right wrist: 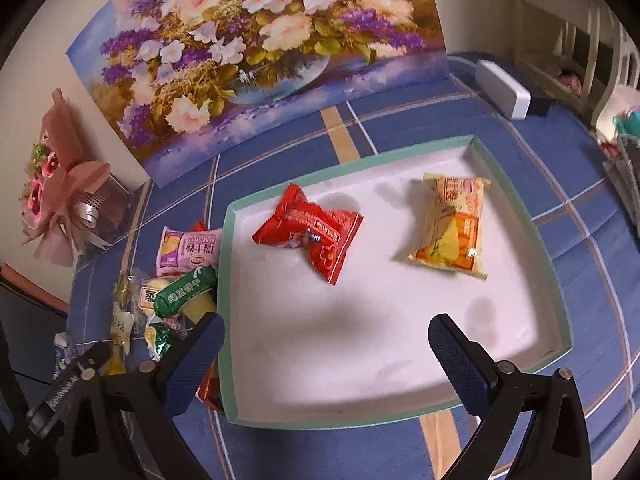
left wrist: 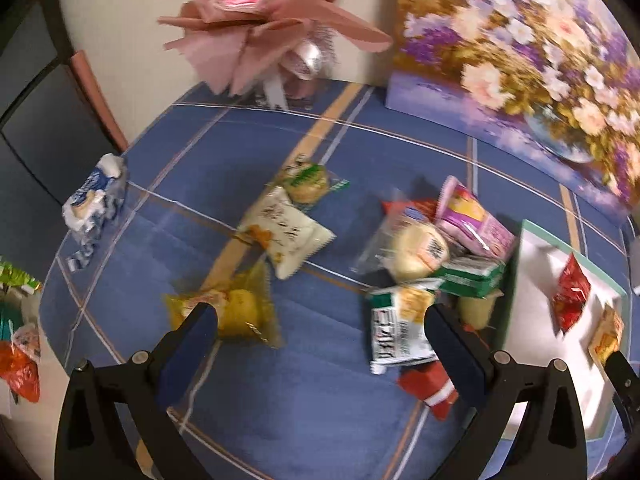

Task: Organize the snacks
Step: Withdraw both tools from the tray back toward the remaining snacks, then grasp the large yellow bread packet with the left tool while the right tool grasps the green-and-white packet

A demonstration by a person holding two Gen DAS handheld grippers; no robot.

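A shallow white tray with a teal rim [right wrist: 400, 152] lies on the blue cloth and holds a red packet [right wrist: 312, 236] and a yellow packet [right wrist: 452, 228]. My right gripper [right wrist: 324, 332] is open and empty above the tray's near part. My left gripper [left wrist: 320, 320] is open and empty over the cloth. Before it lie a yellow bun packet [left wrist: 236, 312], a white packet [left wrist: 288, 232], a green-and-white packet [left wrist: 396, 328] and a pile of snacks [left wrist: 440, 240] beside the tray [left wrist: 532, 276]. The pile also shows in the right wrist view [right wrist: 180, 276].
A flower painting [right wrist: 256, 48] leans on the wall behind the tray. A pink bouquet [left wrist: 272, 20] stands at the back. A blue-white packet [left wrist: 96, 200] lies at the cloth's left edge. A white box [right wrist: 504, 88] sits at the far right.
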